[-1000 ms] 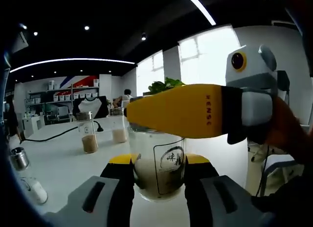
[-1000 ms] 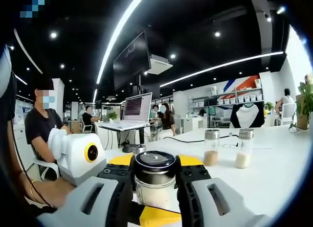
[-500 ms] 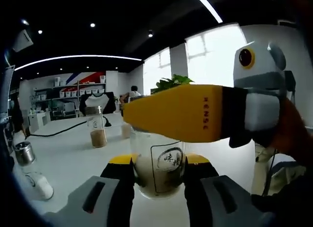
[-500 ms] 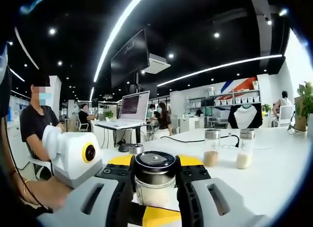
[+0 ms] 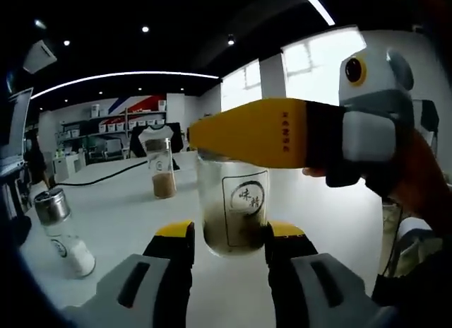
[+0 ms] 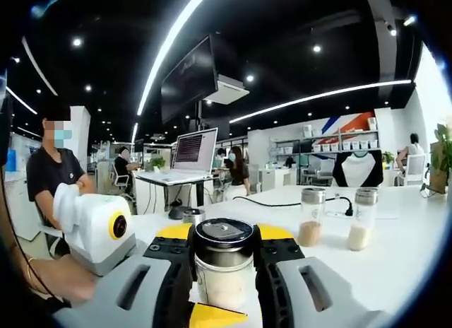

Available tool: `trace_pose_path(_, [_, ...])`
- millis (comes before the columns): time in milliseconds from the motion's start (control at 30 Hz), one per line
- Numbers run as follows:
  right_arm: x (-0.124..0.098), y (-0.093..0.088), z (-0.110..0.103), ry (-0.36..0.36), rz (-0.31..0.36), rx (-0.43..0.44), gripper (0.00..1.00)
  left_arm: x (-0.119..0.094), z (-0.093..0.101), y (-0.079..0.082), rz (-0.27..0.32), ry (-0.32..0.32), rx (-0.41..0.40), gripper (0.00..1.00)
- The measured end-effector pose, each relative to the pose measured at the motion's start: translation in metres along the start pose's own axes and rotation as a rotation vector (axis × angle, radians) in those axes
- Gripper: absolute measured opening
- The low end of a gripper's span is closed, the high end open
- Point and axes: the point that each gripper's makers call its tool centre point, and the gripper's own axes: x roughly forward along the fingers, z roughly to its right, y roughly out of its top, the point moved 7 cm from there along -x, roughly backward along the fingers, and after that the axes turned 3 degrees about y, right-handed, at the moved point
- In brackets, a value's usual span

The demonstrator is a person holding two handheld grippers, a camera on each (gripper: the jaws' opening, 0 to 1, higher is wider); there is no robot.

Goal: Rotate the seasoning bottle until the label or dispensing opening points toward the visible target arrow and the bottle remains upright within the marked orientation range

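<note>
White surface (image 5: 120, 215) carried your seasoning bottle (image 5: 234, 209), a clear jar with pale-brown powder, a black circular label and a dark metal cap (image 6: 223, 237). It stood upright, slightly tilted in the left gripper view. Your right gripper (image 6: 223, 271) had its fingers clamped on the cap; your left gripper (image 5: 228, 254) flanked the base, and I couldn't tell whether it touched. Three other shakers stood around: two (image 6: 311, 216) (image 6: 361, 217) together, one (image 5: 62, 229) apart. A laptop (image 6: 196, 151) sat on a desk behind.
</note>
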Motion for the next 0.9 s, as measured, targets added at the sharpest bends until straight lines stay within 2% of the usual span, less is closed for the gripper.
trace_pose_path(300, [0.019, 0.001, 0.002, 0.021, 0.008, 0.007, 0.30, -0.006, -0.020, -0.004, -0.022, 0.050, 0.006, 0.43])
trace_pose_path(600, [0.034, 0.006, 0.004, 0.045, 0.017, -0.001, 0.30, -0.012, -0.041, -0.005, -0.039, 0.174, 0.031, 0.45])
trace_pose_path(900, [0.045, 0.003, 0.007, 0.057, 0.011, 0.005, 0.30, -0.016, -0.053, -0.007, -0.050, 0.223, 0.034, 0.45])
